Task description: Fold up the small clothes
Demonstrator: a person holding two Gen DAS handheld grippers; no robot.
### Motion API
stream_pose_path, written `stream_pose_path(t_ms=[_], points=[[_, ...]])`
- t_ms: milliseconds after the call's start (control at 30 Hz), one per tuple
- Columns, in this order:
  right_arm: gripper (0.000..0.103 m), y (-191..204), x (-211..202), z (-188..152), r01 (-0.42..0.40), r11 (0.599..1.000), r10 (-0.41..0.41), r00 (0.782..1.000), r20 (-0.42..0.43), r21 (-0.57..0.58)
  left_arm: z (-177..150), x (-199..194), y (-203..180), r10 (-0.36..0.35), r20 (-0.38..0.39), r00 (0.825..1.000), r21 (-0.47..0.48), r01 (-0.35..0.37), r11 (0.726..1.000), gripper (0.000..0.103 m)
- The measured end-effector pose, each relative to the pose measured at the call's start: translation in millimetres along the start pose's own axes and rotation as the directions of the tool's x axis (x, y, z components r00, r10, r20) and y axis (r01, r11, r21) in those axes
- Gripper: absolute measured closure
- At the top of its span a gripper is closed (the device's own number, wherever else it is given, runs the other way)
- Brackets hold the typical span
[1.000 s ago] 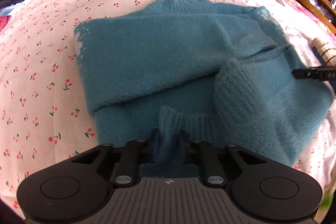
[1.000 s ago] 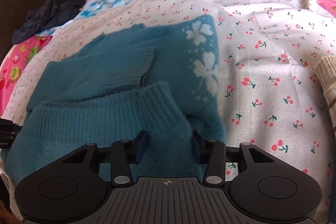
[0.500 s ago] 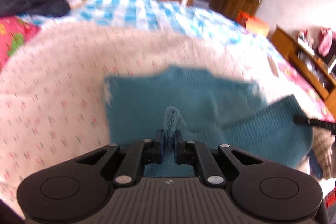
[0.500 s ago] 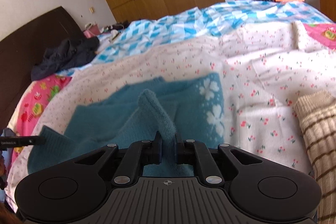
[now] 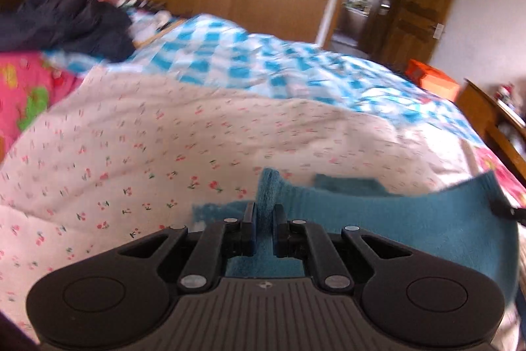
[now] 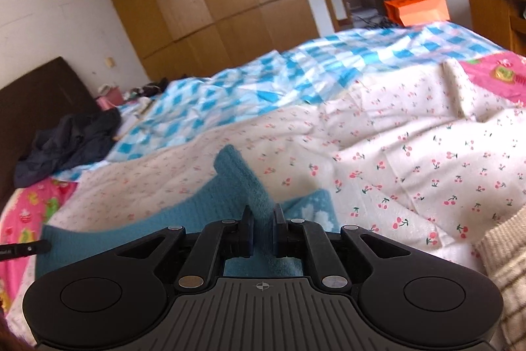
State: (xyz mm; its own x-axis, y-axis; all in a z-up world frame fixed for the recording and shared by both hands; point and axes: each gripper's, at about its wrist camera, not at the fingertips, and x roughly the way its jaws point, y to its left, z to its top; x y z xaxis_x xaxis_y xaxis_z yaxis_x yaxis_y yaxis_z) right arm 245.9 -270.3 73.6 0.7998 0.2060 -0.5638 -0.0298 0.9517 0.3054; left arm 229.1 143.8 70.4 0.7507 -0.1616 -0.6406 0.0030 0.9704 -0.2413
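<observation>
Both grippers are clamped on the teal sweater [image 5: 411, 219]. The left gripper [image 5: 263, 219] has its jaws pressed onto a fold of knit that stands up between them; the right gripper [image 6: 262, 221] pinches a ribbed strip of the same garment in the same way. The hem spans between the two grippers and hangs raised off the bed [image 5: 164, 137], with the rest of the sweater lying below and ahead of each gripper on the cherry-print sheet [image 6: 411, 160].

Judged purpose of the hold: a two-point grip along one edge keeps the soft knit spread and taut, so that the lower part can be carried over the upper part as one flat panel. This looks like the lifting stage of a fold — not yet laid down.

Differences between views:
- The left wrist view shows the sweater stretching away to the right of its gripper, with the tip of the right gripper at that far edge.
- The right wrist view alone shows the white flower pattern [image 6: 312, 213] just right of its jaws, a striped beige garment [image 6: 506, 252] further right, and the left gripper's tip at far left.
</observation>
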Motion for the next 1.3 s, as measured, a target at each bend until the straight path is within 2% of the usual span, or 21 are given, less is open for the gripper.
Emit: stream_pose_path(t_ms=[67, 200, 267, 367, 500, 700, 733, 867, 967, 1033, 1133, 1200, 1300], points=[[0.094, 4, 21, -4, 0.038, 0.999, -0.038, 0.999, -0.001, -0.031, -5, 22, 9, 0.026, -0.020, 0.999, -0.037, -0.027, 0.999, 0.089], [0.094, 1, 59, -30, 0.117, 0.991, -0.122, 0.989, -0.078, -0.073, -23, 50, 16, 0.090, -0.062, 0.994, -0.021, -0.091, 0.996, 0.089], [0.094, -4, 70, -43, 0.128, 0.988, -0.136, 0.986, -0.099, -0.080, -28, 60, 20, 0.103, -0.073, 0.992, -0.024, -0.105, 0.994, 0.088], [0.093, -4, 68, -43, 0.128, 0.989, -0.134, 0.986, -0.097, -0.067, -30, 64, 19, 0.113, -0.070, 0.991, -0.019, -0.115, 0.993, 0.088], [0.092, -6, 67, -37, 0.111, 0.992, -0.117, 0.987, -0.113, -0.058, -32, 59, 20, 0.114, -0.053, 0.992, -0.023, -0.115, 0.993, 0.085], [0.086, -19, 60, -29, 0.077, 0.995, -0.071, 0.992, -0.107, 0.056, -30, 51, 25, 0.121, -0.047, 0.991, -0.067, -0.124, 0.990, 0.078], [0.084, -19, 56, -28, 0.078, 0.996, -0.073, 0.993, -0.095, 0.053, -29, 47, 25, 0.121, -0.040, 0.992, -0.072, -0.124, 0.990, 0.078], [0.083, -16, 41, -23, 0.100, 0.995, -0.100, 0.994, -0.046, 0.009, -29, 24, 22, 0.146, 0.012, 0.989, -0.069, -0.145, 0.987, 0.077], [0.083, -13, 44, -23, 0.149, 0.988, -0.152, 0.986, -0.068, -0.050, -34, 8, 20, 0.157, 0.032, 0.987, -0.070, -0.154, 0.986, 0.076], [0.082, -12, 50, -27, 0.175, 0.981, -0.183, 0.979, -0.094, -0.080, -40, 0, 18, 0.163, 0.030, 0.986, -0.069, -0.160, 0.985, 0.076], [0.082, -14, 52, -32, 0.190, 0.978, -0.199, 0.975, -0.102, -0.085, -53, -7, 5, 0.172, 0.033, 0.985, -0.003, -0.172, 0.985, 0.076], [0.082, -16, 52, -32, 0.196, 0.977, -0.204, 0.973, -0.109, -0.079, -63, -4, -1, 0.188, 0.005, 0.982, 0.032, -0.188, 0.982, 0.076], [0.083, -15, 51, -33, 0.204, 0.974, -0.215, 0.969, -0.120, -0.097, -78, 4, 2, 0.196, -0.022, 0.980, 0.018, -0.195, 0.981, 0.074]])
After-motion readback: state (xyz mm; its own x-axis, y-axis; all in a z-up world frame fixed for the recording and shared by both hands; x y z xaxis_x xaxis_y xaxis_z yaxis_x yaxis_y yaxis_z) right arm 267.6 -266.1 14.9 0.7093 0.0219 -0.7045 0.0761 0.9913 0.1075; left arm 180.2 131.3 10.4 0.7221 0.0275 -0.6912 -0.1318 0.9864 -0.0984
